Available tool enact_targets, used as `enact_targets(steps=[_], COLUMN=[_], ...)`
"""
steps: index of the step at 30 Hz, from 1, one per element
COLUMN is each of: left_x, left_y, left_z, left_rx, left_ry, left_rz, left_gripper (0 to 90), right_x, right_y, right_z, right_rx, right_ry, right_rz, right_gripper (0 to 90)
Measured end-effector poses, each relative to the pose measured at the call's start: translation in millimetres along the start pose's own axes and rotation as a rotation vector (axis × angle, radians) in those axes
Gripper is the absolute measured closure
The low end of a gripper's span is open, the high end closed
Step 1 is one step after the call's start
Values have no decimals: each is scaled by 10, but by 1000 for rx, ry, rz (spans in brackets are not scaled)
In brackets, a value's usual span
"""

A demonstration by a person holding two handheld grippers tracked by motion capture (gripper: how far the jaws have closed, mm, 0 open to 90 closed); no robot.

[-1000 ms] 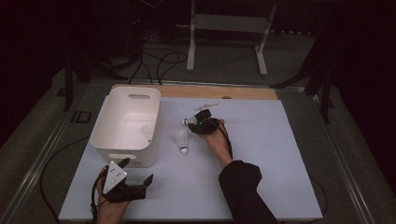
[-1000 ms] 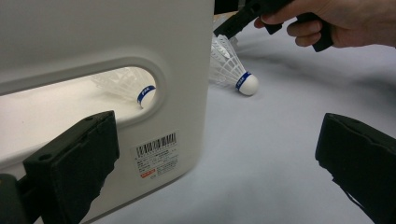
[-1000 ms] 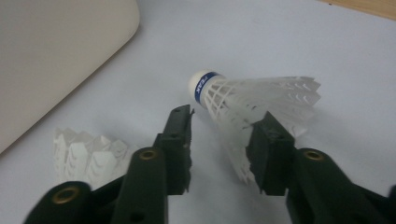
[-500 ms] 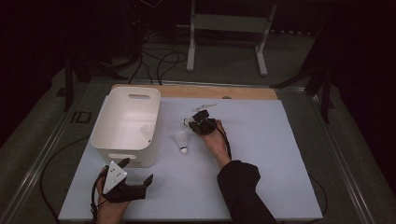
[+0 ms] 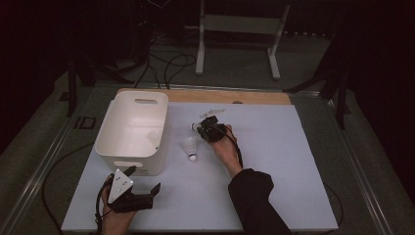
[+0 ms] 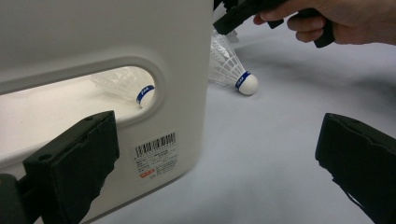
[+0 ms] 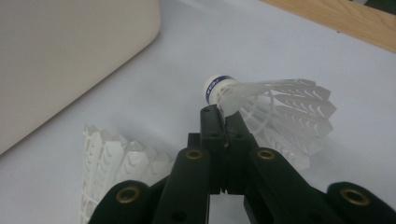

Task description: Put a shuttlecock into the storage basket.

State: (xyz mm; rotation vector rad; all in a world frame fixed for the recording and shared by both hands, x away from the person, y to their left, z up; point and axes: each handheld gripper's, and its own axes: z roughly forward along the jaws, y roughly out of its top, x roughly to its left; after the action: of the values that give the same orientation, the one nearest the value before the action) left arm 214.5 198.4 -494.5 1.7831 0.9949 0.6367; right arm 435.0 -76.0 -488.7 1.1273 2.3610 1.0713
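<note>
**One shuttlecock binned, one in the jaws, one left on the mat**

The work in hand looks like moving shuttlecocks into the white rectangular plastic bin [image 5: 132, 131] at the left side of the pale grey table mat [image 5: 274, 166]. One white feathered shuttlecock with a blue band [image 6: 140, 93] already lies inside it, seen through the handle slot. The right gripper [image 5: 208, 128], near the mat's far edge, has just clamped its jaws on the skirt of a second white shuttlecock [image 7: 271, 112], close behind the cork. A third shuttlecock [image 5: 191, 147] lies on the mat just beside the bin's right wall. The left gripper [image 5: 142, 188] rests wide apart and empty by the bin's near wall. Roughly a third is done.
</note>
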Motion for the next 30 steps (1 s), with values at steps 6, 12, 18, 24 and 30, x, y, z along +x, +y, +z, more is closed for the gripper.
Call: enact_targets(steps=[6,12,18,24,30], left_x=[0,3,5,3,4], left_y=[0,1,3,3,4], left_z=[1,-3,-8,-7,-9], left_rx=[0,-3,-4,-5,-5], left_ry=[0,0,1,1,1], left_rz=[0,-1,-1,0,0], left_gripper=[1,1,1,1,1], right_x=[10,27,49,65,73], right_y=[17,35,43,53,60], right_z=[-52,-92,-121,-150,-172], right_rx=[-9,-20,-25,-33,-37], right_ry=[-4,-8,-7,-5,-7], right_rz=[-6,-18,-25,-33,-37], right_gripper=[894,894,895,895,895])
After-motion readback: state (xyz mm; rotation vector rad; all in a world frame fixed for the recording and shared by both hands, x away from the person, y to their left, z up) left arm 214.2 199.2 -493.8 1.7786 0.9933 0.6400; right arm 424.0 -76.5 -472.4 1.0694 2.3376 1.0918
